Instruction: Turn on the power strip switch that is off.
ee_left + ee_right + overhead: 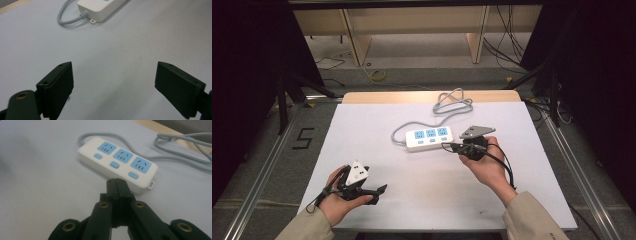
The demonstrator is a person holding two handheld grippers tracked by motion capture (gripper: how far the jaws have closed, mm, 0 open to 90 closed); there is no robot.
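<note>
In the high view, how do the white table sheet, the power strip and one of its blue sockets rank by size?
1. White table sheet, largest.
2. Power strip.
3. Blue socket, smallest, since it sits on the strip.

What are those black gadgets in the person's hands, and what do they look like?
Each is a black two-jaw hand-held gripper with brass-coloured pivot rivets and a trailing black cable. The left hand-held gripper carries a white three-cornered plate, the right hand-held gripper a grey one. The sleeves are beige.

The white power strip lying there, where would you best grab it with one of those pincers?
Probably across the narrow width of the power strip, coming from above near its free end. It lies flat with straight long sides, and the grey cord crowds the other end. The open left gripper would fit.
</note>
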